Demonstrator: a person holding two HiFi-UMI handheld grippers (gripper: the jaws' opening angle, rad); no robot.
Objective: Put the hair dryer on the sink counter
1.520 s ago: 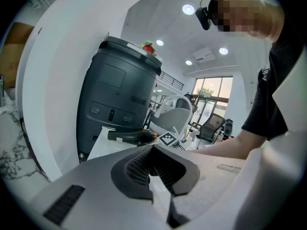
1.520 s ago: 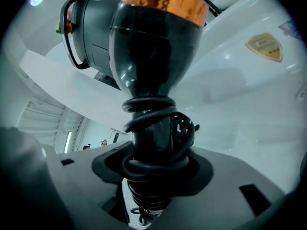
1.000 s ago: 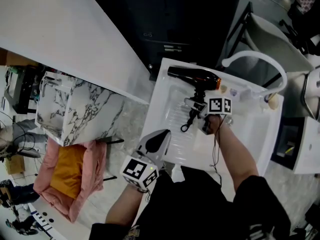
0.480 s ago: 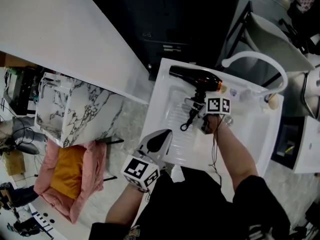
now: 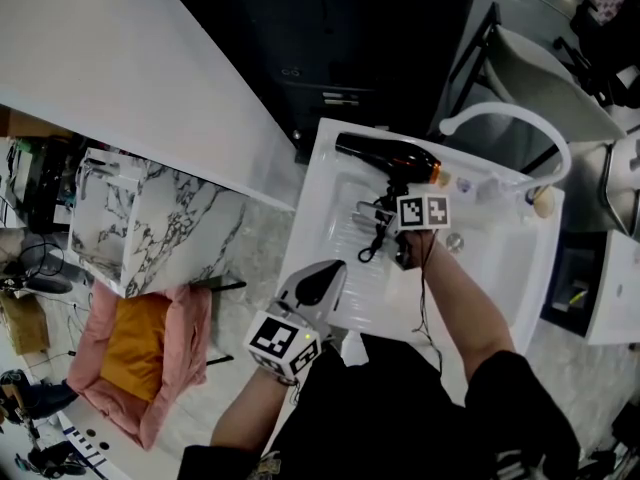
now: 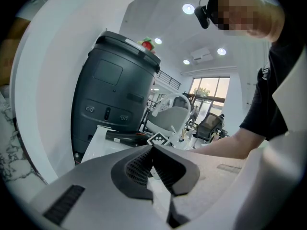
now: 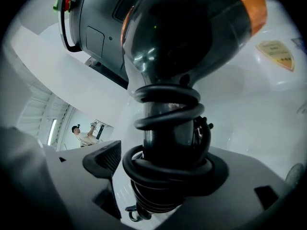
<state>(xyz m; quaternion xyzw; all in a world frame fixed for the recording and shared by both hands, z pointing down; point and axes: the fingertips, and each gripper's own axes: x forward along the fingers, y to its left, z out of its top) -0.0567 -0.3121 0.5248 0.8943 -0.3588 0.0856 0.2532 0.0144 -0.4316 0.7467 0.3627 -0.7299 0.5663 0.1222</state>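
Note:
The black hair dryer [image 5: 388, 154] with an orange rear end lies across the back ledge of the white sink [image 5: 325, 183], its handle hanging over the basin. Its cord is wound round the handle [image 7: 168, 128]. My right gripper [image 5: 386, 216] stands round that handle. Its jaws have just been opening, and the left pad [image 7: 103, 159] now stands clear of the coiled cord, so the dryer rests on the ledge by itself. My left gripper [image 5: 318, 280] hovers shut at the sink's near left edge with nothing in it [image 6: 153, 169].
A white arched faucet [image 5: 505, 115] rises at the sink's back right. A dark grey machine [image 6: 115, 95] stands behind the sink. To the left are a marble-patterned cabinet [image 5: 150, 218] and a pink cushion [image 5: 140, 343] on the floor. A small drain [image 5: 454, 241] sits in the basin.
The right gripper's jaws have spread apart round the dryer's handle, and its marker cube has shifted slightly left. The dryer stays on the back ledge. The left gripper has not moved.

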